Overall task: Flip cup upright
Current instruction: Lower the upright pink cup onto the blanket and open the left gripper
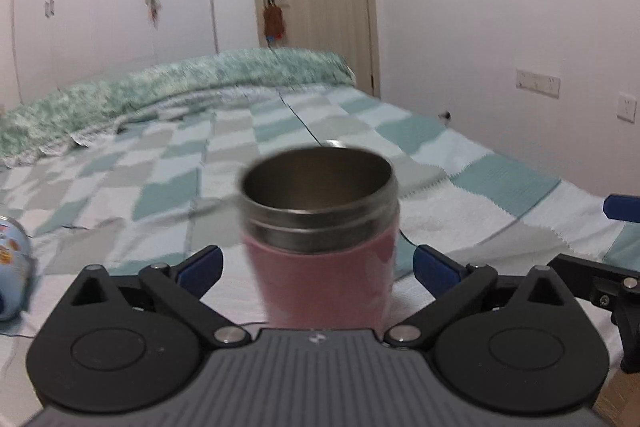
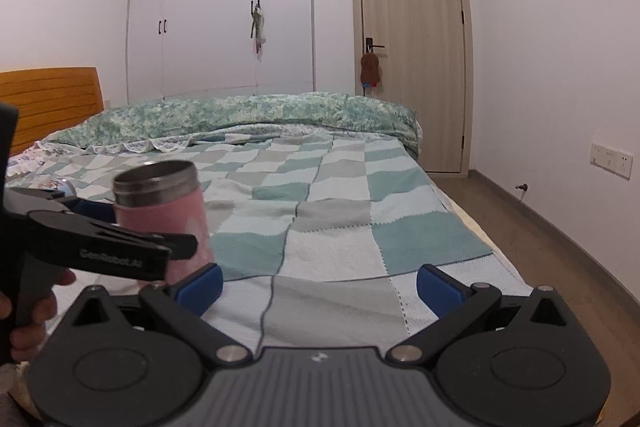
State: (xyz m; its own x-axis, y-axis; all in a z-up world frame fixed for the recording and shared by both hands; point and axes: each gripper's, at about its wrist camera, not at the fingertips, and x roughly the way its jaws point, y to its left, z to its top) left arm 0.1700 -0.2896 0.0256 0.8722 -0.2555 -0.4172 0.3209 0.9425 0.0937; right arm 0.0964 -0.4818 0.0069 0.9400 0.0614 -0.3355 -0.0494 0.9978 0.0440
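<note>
A pink cup with a steel rim stands upright, mouth up, on the checked bedspread. My left gripper is open; its blue fingertips sit on either side of the cup, apart from it. In the right wrist view the same cup is at the left, with the left gripper around it. My right gripper is open and empty over the bedspread, to the right of the cup.
A blue patterned round object lies on the bed at the left. A green quilt is bunched along the bed's far side. The bed's right edge drops to a wooden floor. A door and wardrobe stand behind.
</note>
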